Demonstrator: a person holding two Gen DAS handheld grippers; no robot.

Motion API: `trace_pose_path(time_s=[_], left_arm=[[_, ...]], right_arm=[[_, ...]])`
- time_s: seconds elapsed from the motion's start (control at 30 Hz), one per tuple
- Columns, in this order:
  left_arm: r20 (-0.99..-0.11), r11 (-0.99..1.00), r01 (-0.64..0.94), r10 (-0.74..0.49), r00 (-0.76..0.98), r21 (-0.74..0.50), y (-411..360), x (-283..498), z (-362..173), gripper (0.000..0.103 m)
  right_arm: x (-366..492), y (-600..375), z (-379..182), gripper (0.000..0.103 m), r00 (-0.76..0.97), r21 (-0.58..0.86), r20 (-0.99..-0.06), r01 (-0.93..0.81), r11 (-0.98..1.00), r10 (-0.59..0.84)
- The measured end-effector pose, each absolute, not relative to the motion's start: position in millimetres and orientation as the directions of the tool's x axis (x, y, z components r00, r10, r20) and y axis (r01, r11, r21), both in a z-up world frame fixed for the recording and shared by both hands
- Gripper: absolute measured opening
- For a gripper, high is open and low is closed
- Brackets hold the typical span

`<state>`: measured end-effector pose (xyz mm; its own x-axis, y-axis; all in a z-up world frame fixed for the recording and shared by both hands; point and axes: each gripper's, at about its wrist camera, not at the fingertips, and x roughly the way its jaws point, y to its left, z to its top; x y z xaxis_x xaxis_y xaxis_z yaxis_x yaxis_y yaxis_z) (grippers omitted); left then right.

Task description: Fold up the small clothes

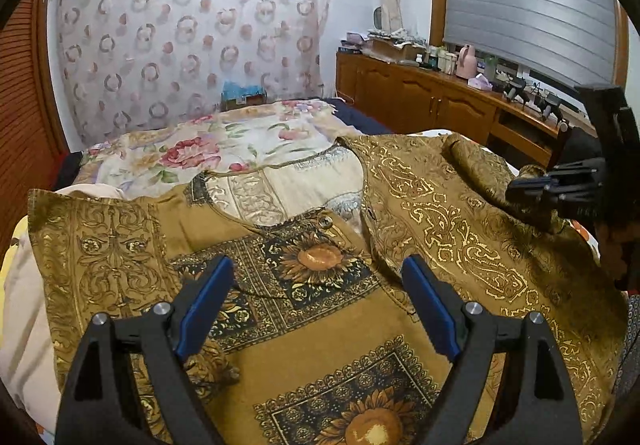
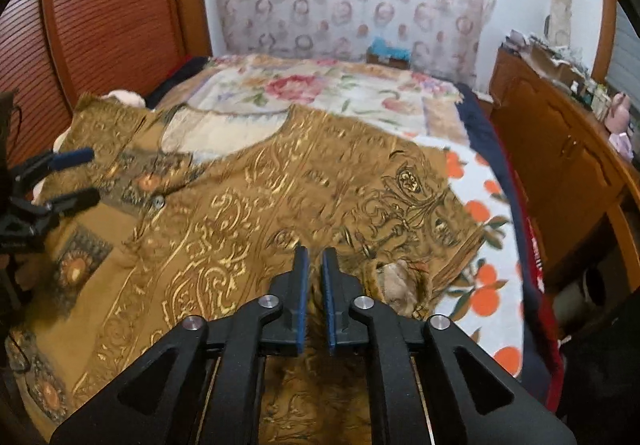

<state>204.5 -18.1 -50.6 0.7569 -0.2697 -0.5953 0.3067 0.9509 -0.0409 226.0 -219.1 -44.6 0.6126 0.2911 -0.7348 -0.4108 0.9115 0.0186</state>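
Observation:
A mustard-brown shirt [image 1: 320,325] with gold scrollwork and sunflower squares lies on the bed; its right side is folded over the front, showing gold paisley [image 2: 248,213]. My left gripper [image 1: 318,277] is open and empty, hovering over the shirt's chest below the neckline button [image 1: 326,222]. It also shows at the left of the right wrist view [image 2: 78,177]. My right gripper [image 2: 314,265] is shut on the folded shirt fabric near the sleeve [image 2: 400,281]. It shows at the right edge of the left wrist view [image 1: 560,185], holding the cloth.
The bed carries a floral quilt [image 1: 224,153] and an orange-print sheet [image 2: 488,265]. A wooden sideboard [image 1: 420,93] with bottles and boxes runs along the right. A wooden louvred door [image 2: 112,17] stands at the left, a patterned curtain [image 1: 192,29] behind the bed.

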Motion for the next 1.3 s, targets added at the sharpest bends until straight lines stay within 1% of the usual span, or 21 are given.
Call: trace_pose_path(time_s=[0.1, 0.2, 0.3, 0.4, 0.53, 0.7, 0.83, 0.97, 1.0, 1.13, 1.3], left_arm=[[-0.605, 0.948, 0.314, -0.279, 0.746, -0.050, -17, 203, -51, 0.087], [-0.602, 0.942, 0.334, -0.290, 0.744, -0.041, -19, 200, -50, 0.087], [-0.601, 0.937, 0.349, -0.297, 0.742, -0.033, -22, 198, -50, 0.087], [-0.598, 0.932, 0.360, -0.311, 0.739, -0.041, -23, 195, -49, 0.087], [-0.598, 0.933, 0.356, -0.313, 0.738, -0.050, -22, 194, -50, 0.087], [-0.600, 0.933, 0.355, -0.314, 0.736, -0.054, -22, 195, -51, 0.087], [-0.603, 0.935, 0.351, -0.311, 0.735, -0.054, -22, 195, -51, 0.087], [-0.607, 0.936, 0.348, -0.307, 0.733, -0.054, -24, 195, -53, 0.087], [-0.606, 0.936, 0.348, -0.308, 0.734, -0.054, -24, 195, -52, 0.087], [-0.603, 0.936, 0.347, -0.308, 0.736, -0.056, -23, 195, -53, 0.087], [-0.606, 0.937, 0.345, -0.309, 0.733, -0.060, -22, 195, -55, 0.087]], right_arm=[[225, -222, -46, 0.023, 0.608, 0.021, -0.743, -0.398, 0.917, 0.281], [224, -229, -39, 0.031, 0.625, 0.008, -0.734, -0.380, 0.925, 0.264], [227, -242, -34, 0.036, 0.653, -0.022, -0.725, -0.339, 0.941, 0.218], [239, -260, -37, 0.039, 0.662, -0.043, -0.733, -0.272, 0.961, 0.155], [243, -275, -38, 0.040, 0.659, 0.011, -0.731, -0.253, 0.968, 0.180], [242, -284, -31, 0.041, 0.679, 0.027, -0.709, -0.243, 0.970, 0.190], [239, -289, -15, 0.042, 0.712, 0.043, -0.671, -0.243, 0.969, 0.208], [241, -294, -5, 0.046, 0.735, 0.024, -0.652, -0.225, 0.974, 0.186], [244, -295, -7, 0.046, 0.731, 0.018, -0.661, -0.212, 0.977, 0.171], [262, -302, -38, 0.046, 0.653, 0.028, -0.746, -0.168, 0.985, 0.132], [272, -304, -73, 0.047, 0.572, 0.128, -0.795, -0.163, 0.978, 0.199]])
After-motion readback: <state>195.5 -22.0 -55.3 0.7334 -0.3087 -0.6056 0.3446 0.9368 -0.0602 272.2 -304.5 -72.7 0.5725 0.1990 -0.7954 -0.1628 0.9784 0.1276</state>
